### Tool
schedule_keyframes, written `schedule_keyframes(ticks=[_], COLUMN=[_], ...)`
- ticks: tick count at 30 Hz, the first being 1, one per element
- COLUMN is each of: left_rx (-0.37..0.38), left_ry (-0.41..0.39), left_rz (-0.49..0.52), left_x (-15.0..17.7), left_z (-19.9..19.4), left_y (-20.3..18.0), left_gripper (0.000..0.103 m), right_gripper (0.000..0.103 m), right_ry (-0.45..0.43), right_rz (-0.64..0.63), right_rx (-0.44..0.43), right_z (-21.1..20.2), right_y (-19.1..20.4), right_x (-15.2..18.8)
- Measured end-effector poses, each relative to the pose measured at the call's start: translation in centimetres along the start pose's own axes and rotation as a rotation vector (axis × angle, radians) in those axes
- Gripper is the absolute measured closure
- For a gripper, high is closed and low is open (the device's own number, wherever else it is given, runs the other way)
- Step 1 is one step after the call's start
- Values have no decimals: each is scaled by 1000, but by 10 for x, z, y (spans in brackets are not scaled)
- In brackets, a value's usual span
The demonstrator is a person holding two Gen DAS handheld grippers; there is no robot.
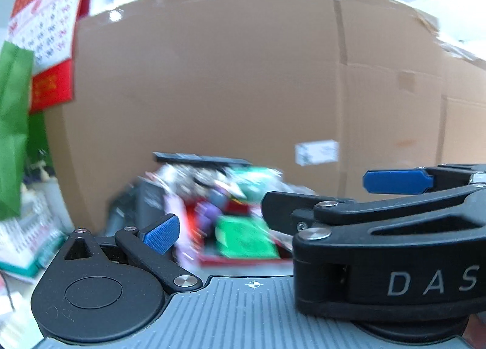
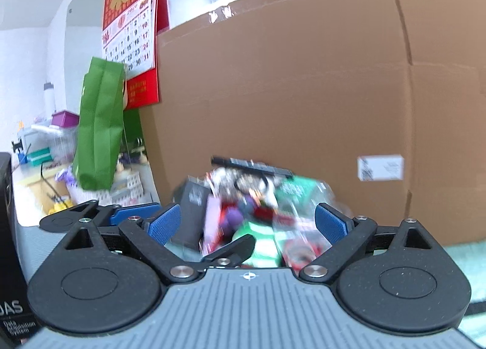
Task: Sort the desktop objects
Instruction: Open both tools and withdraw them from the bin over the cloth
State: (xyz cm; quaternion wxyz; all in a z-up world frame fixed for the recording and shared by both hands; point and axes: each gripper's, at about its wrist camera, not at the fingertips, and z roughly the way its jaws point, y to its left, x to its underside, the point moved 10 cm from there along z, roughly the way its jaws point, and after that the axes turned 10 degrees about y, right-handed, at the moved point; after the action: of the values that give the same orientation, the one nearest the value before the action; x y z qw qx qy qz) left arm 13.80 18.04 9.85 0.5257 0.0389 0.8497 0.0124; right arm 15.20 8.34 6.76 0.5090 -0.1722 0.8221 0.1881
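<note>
Standing here, I see both tongs raised and held side by side in front of a heap of small packets (image 2: 249,215), with nothing between their pads. The right tongs (image 2: 247,224) are spread wide, blue pads facing across an empty gap that frames the heap, which looks to me like lining up for a first pick. In the left wrist view the left tongs (image 1: 264,232) show only one blue pad (image 1: 162,234); the other side is covered by the right gripper's black body crossing in front, so I cannot tell whether they are spread or pressed together.

The heap sits on the surface against a tall cardboard box (image 2: 303,99), probably pushed there to keep it together. A flat black bar (image 2: 252,166), perhaps a remote, lies on top. Motion blur smears the packets into green, purple and red patches, so I cannot name single items. A green paper bag (image 2: 98,127) and a red wall calendar (image 2: 130,23) hang to the left. The surface itself is mostly hidden behind the grippers.
</note>
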Motion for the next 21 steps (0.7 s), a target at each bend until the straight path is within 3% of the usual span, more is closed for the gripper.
schedule_keyframes(ticks=[6, 12, 21], left_rx=[99, 159, 183], left_ry=[78, 140, 225], left_rz=[19, 107, 152], left_x=[45, 81, 115], left_z=[-6, 3, 39], left_y=[-76, -150, -206], left_gripper=[0, 0, 0], right_gripper=[7, 7, 7], right_ry=[55, 113, 144], right_rz=[36, 89, 206], right_rx=[53, 127, 173], right_z=[-34, -58, -69], right_y=[-38, -88, -157], right_x=[46, 89, 124])
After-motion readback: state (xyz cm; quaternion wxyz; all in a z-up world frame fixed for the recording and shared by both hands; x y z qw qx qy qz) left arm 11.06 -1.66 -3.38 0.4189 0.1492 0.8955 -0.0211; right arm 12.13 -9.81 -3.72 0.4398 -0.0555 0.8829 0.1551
